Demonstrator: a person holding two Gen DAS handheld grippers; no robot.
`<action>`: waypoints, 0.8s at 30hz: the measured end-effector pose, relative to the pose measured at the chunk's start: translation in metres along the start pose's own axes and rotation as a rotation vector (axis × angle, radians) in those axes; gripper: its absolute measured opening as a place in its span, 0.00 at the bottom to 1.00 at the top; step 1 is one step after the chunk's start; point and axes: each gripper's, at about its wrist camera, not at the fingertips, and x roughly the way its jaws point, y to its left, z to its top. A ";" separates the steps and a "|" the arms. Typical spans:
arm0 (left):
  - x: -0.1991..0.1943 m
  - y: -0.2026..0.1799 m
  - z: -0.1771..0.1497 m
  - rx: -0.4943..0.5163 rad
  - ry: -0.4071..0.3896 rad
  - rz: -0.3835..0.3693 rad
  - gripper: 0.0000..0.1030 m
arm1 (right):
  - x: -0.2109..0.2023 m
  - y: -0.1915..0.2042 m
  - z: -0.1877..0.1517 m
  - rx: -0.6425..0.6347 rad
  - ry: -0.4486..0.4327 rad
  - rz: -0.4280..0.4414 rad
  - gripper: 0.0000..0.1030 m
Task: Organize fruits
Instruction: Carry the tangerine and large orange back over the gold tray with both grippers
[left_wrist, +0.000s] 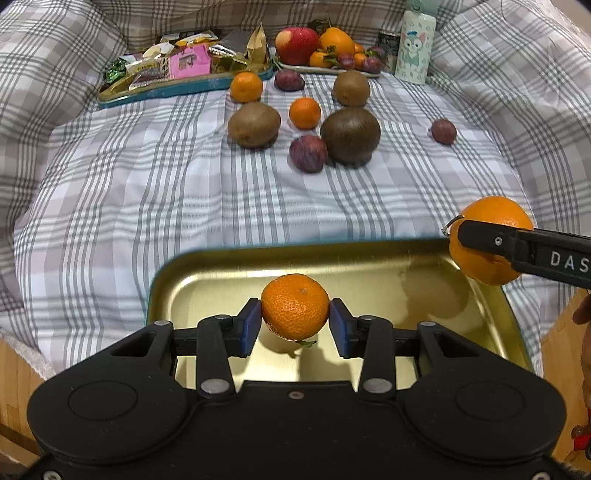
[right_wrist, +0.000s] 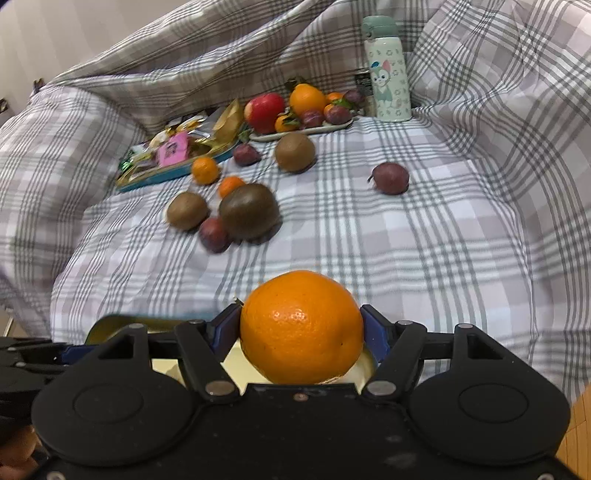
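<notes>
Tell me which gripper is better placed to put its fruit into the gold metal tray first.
Left. The left gripper holds its small mandarin directly over the gold metal tray. The right gripper holds the large orange near the tray's far right corner, partly beyond the rim.

A grey-and-white checked bedsheet (left_wrist: 147, 192) covers the bed; at the far left, a teal tin (left_wrist: 177, 90) holds wrapped sweets (left_wrist: 186, 62), while a cartoon-printed bottle (left_wrist: 415, 46) stands upright far right, beside a dark can (left_wrist: 388, 42)
</notes>
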 end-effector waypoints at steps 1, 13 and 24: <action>-0.001 -0.001 -0.004 0.000 0.003 0.001 0.47 | -0.003 0.002 -0.005 -0.005 0.003 0.005 0.70; -0.013 -0.006 -0.050 -0.003 0.022 0.041 0.47 | -0.025 0.012 -0.058 -0.069 0.059 0.036 0.70; -0.016 -0.003 -0.053 -0.016 -0.035 0.082 0.46 | -0.021 0.006 -0.075 -0.063 0.055 0.026 0.71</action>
